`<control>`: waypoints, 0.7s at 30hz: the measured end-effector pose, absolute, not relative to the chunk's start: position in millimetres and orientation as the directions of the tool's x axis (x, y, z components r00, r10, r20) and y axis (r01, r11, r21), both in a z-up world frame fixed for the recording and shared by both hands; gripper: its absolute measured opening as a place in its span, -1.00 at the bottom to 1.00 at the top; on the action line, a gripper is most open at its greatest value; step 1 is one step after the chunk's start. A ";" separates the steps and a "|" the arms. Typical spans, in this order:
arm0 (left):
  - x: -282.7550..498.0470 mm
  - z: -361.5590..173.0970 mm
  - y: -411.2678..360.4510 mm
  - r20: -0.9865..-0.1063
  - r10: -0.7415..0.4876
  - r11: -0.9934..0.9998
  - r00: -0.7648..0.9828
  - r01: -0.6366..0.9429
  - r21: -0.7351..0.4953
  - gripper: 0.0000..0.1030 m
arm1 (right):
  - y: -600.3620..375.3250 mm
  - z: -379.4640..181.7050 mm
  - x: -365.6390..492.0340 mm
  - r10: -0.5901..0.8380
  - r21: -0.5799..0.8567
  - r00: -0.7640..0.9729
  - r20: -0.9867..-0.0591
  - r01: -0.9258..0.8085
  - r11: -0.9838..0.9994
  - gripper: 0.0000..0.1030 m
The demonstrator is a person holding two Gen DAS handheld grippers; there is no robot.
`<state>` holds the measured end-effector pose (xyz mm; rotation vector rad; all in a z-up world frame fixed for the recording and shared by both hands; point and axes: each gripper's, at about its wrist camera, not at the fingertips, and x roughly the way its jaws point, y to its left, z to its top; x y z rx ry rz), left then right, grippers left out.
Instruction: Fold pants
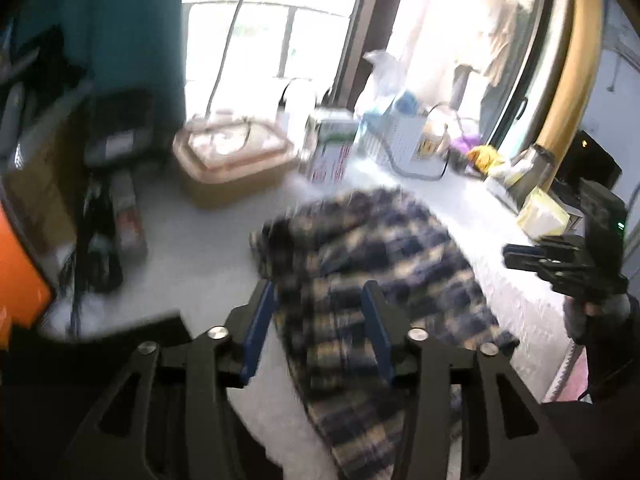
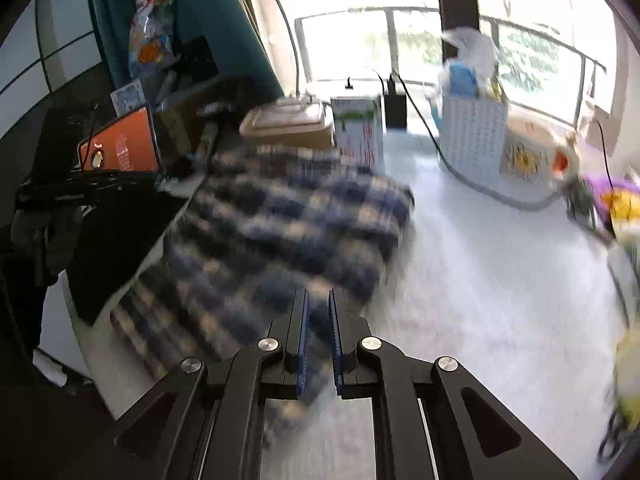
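Note:
Blue and cream plaid pants lie in a folded pile on the white table. My left gripper is open just above their near part; the cloth shows between its blue pads without being pinched. In the right wrist view the pants spread from the left edge of the table toward the middle. My right gripper hovers over their near right corner with a narrow gap between its pads and nothing clamped. The left wrist view also shows the right gripper at the far right, held by a gloved hand.
Behind the pants stand a tan lidded box, a white and green carton and a white basket with a cable curling past it. An orange screen and dark clutter fill the left. Small items line the right edge.

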<state>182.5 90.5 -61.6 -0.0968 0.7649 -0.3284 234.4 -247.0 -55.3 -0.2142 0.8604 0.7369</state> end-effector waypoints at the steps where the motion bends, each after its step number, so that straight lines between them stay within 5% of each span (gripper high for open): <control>1: 190.4 -61.5 86.5 -0.659 -0.319 0.947 0.681 0.263 -0.187 -0.08 | -242.8 -55.7 242.4 0.495 0.099 0.437 -0.751 -0.666 0.739 -0.30; 2: 198.4 -62.7 82.3 -0.660 -0.315 0.947 0.682 0.267 -0.176 -0.08 | -237.5 -59.4 255.0 0.485 0.087 0.446 -0.752 -0.662 0.744 0.41; 3: 207.0 -64.8 78.0 -0.660 -0.315 0.947 0.682 0.274 -0.169 -0.08 | -235.1 -64.9 266.2 0.487 0.089 0.450 -0.748 -0.659 0.747 0.64; 4: 216.3 -68.4 74.3 -0.660 -0.319 0.945 0.681 0.282 -0.166 -0.08 | -232.4 -68.7 275.3 0.492 0.092 0.457 -0.741 -0.657 0.748 0.64; 7: 241.2 -78.4 63.2 -0.660 -0.339 0.935 0.670 0.316 -0.159 -0.08 | -216.6 -81.4 302.7 0.495 0.094 0.452 -0.742 -0.661 0.744 0.40; 9: 253.7 -85.5 59.8 -0.669 -0.322 0.938 0.670 0.321 -0.130 -0.08 | -203.8 -90.8 319.8 0.464 0.057 0.449 -0.764 -0.669 0.741 -0.12; 11: 270.6 -98.1 64.8 -0.703 -0.285 0.950 0.652 0.290 -0.116 -0.08 | -192.4 -103.8 334.8 0.437 0.050 0.425 -0.793 -0.670 0.741 -0.35; 21: 308.9 -145.8 98.9 -0.770 -0.277 0.961 0.575 0.165 -0.222 0.05 | -154.6 -136.5 386.5 0.383 -0.002 0.393 -0.836 -0.700 0.714 -0.35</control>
